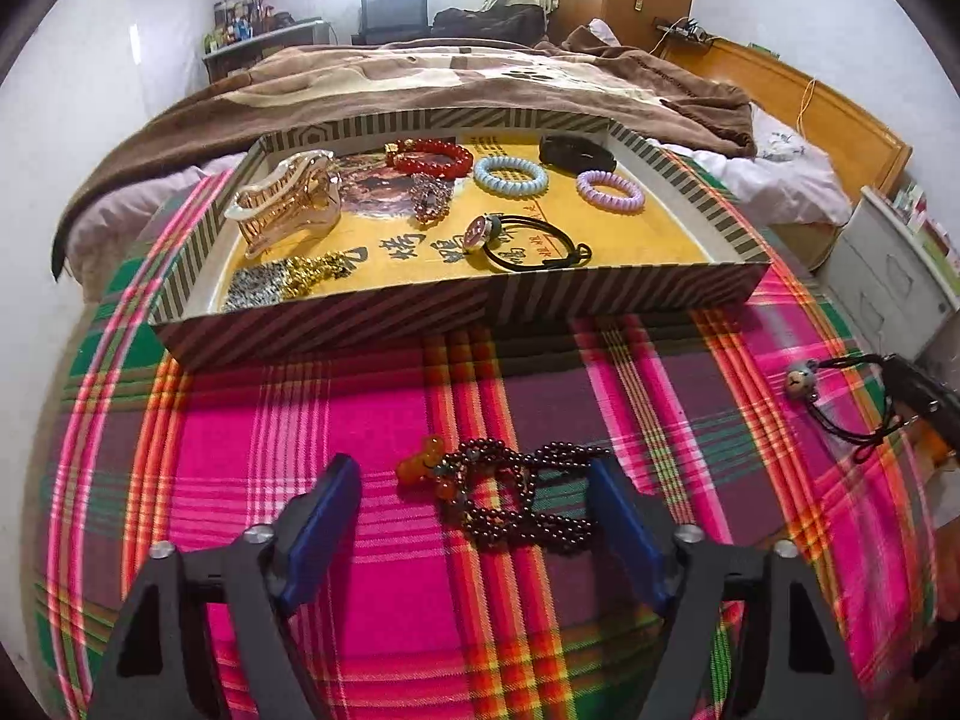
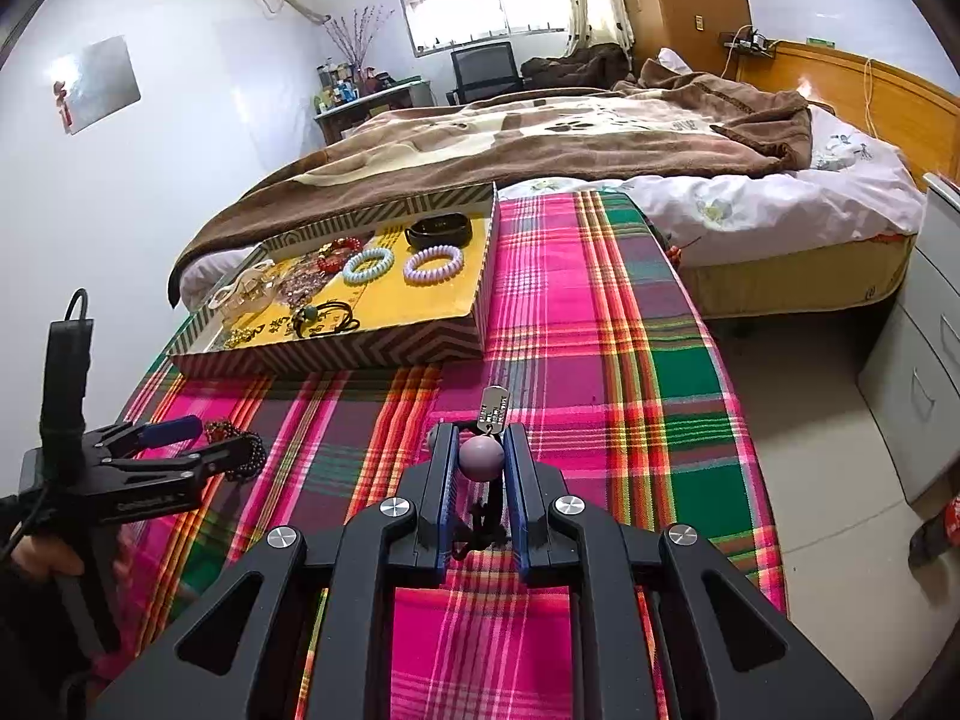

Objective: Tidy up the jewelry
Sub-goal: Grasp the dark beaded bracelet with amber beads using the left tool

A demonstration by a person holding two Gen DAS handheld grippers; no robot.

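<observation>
**Two tools at work in front of the striped tray**

Two tools hover over the plaid-covered worktop (image 1: 372, 414), both on the near side of the striped tray (image 1: 336, 324). The left tool (image 1: 474, 498) stands wide open, its blue fingers (image 1: 327, 510) spread to either side of a dark beaded necklace (image 1: 516, 498) that lies in loops on the cloth, an orange pendant (image 1: 423, 465) at its end. The fingers do not press on the beads.

The right tool (image 2: 480, 462) is closed on a corded charm: a mauve bead (image 2: 480, 457) sits pinched between its blue fingers, black cord hangs behind it, and a small metal tag (image 2: 493, 407) sticks out ahead toward the tray. In the left wrist view the same charm (image 1: 801, 378) shows far off to the tray's near right, dangling black cord.

Inside the tray, on its yellow floor:
- a gold hair claw (image 1: 288, 198) at the left,
- a red bead bracelet (image 1: 432, 157) at the back,
- a blue coil hair tie (image 1: 510, 175) and a purple coil hair tie (image 1: 610, 191) to the right of it,
- a black band (image 1: 576, 153) in the far right corner,
- a watch-faced cord bracelet (image 1: 516, 240) toward the front,
- a gold chain (image 1: 312, 273) at the front left.

A bed with a brown blanket (image 1: 420, 84) lies beyond the tray.
</observation>
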